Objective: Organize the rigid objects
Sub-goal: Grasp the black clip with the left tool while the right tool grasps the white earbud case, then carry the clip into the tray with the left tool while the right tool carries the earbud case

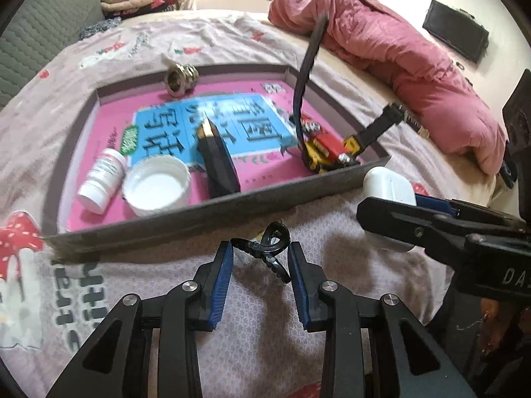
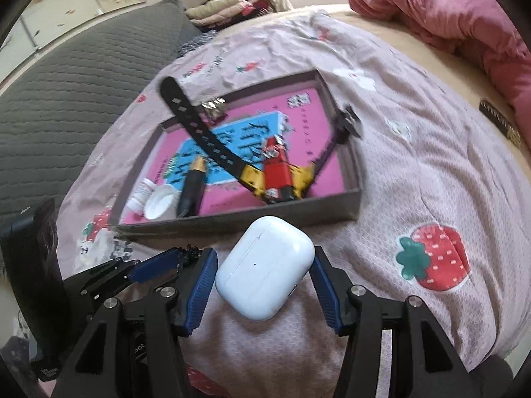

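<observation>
Left gripper: your fingers stand apart around the black clip on the bedsheet, pads not touching it.
Right gripper: your fingers are spread, flanking the white earbud case; contact unclear.
Tray: just beyond both, holding your sorted items.

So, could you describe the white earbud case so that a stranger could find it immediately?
Find the shallow box with the pink floor on the bedsheet. Just outside its near wall lies the white earbud case, between the right gripper fingers. Unlike the white bottle and cap inside, it is a smooth rounded pebble.
</observation>
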{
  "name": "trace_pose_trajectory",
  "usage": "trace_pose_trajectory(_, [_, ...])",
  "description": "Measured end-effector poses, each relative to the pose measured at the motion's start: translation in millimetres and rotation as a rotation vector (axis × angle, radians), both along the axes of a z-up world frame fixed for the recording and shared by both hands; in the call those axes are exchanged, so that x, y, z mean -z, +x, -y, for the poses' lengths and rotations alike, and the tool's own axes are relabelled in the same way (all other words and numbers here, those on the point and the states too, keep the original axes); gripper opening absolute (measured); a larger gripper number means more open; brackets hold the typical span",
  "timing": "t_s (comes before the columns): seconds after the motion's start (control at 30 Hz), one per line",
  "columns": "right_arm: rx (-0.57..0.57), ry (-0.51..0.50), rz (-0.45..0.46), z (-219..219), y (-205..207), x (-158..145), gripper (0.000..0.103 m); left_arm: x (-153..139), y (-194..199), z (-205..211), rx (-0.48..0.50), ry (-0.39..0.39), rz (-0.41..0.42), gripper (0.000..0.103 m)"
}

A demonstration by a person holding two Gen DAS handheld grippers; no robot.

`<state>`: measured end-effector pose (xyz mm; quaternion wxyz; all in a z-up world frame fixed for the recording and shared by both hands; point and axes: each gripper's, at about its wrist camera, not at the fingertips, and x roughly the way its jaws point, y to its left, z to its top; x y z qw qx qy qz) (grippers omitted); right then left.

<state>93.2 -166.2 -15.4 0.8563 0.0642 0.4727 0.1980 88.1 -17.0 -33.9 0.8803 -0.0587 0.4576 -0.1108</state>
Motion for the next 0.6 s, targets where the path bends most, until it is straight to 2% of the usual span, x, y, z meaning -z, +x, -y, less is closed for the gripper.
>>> trace_pose_trajectory(0.2, [-0.027, -0.006, 0.064, -10, -3, -14, 0.057, -21, -6, -14, -0.042, 0.007, 0.051, 0.034])
trace_pose_trajectory(0.6, [-0.069, -0.011, 0.145, -24, -3, -33, 0.057, -43, -8, -47, -0.129, 0.015, 0.103, 0.034])
